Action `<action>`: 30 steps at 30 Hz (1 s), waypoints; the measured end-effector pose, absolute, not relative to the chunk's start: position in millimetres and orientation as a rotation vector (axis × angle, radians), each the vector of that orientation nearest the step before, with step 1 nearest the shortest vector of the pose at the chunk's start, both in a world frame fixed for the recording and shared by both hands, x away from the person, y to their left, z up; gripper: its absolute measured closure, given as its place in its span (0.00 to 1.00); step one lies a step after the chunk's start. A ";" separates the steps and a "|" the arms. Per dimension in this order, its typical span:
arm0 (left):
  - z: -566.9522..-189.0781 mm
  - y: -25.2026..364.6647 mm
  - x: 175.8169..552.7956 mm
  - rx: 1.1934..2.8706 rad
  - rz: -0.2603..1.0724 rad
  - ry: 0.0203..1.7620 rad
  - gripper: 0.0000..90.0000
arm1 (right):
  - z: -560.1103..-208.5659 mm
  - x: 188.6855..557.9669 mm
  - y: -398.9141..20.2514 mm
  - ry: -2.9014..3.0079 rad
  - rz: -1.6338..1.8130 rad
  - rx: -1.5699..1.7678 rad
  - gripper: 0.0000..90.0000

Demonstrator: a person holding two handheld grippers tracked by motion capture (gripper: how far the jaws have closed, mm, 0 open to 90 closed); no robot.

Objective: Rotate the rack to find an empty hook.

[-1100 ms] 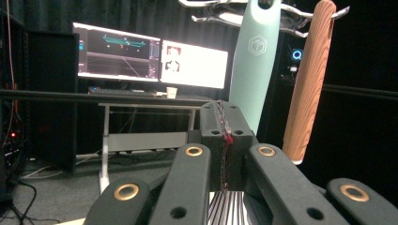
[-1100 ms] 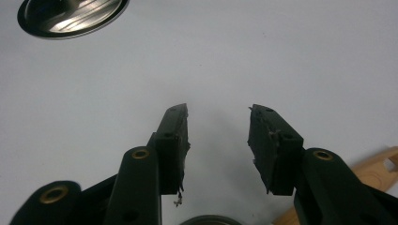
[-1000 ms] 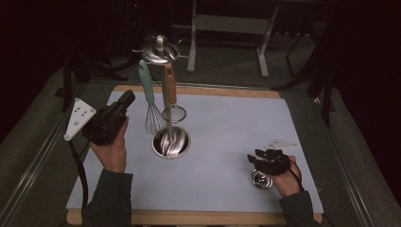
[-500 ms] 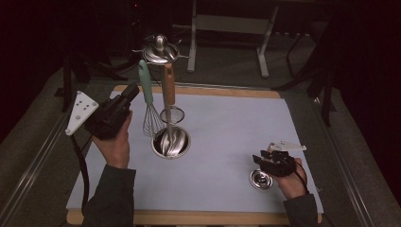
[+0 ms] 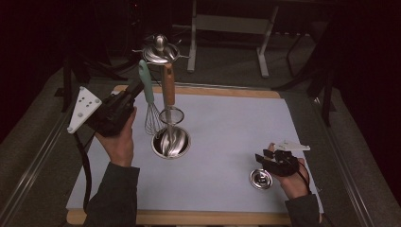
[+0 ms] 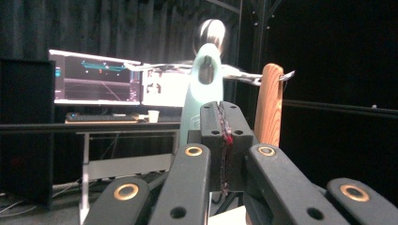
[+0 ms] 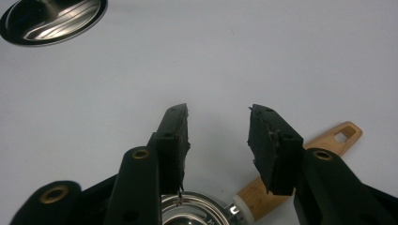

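With your left gripper (image 5: 134, 91) fingers together beside the whisk (image 5: 149, 101) and right gripper (image 5: 263, 160) fingers apart over the ladle (image 5: 261, 178), a nudge could topple the rack (image 5: 161, 49).

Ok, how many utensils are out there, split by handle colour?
Wooden handle: 2 (strainer, scoop)
Green handle: 1 (whisk)
Total: 3

Two lit monitors (image 6: 98, 77), a keyboard (image 6: 98, 117) and a cup (image 6: 153, 116) on a desk (image 6: 70, 125).
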State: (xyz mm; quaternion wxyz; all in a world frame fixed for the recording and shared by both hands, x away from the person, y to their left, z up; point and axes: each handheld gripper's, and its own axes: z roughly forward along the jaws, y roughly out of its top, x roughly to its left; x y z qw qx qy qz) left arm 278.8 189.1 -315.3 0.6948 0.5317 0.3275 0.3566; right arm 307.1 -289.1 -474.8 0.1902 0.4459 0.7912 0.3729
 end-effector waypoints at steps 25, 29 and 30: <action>-293.9 190.8 285.9 1.106 0.784 0.678 1.00 | -479.3 307.0 -291.3 2.224 1.046 1.263 0.64; -291.0 190.0 287.9 1.105 0.768 0.667 1.00 | -480.3 307.4 -292.5 2.221 1.048 1.270 0.64; -290.6 189.6 288.7 1.111 0.766 0.665 1.00 | -480.5 307.5 -292.7 2.221 1.047 1.271 0.64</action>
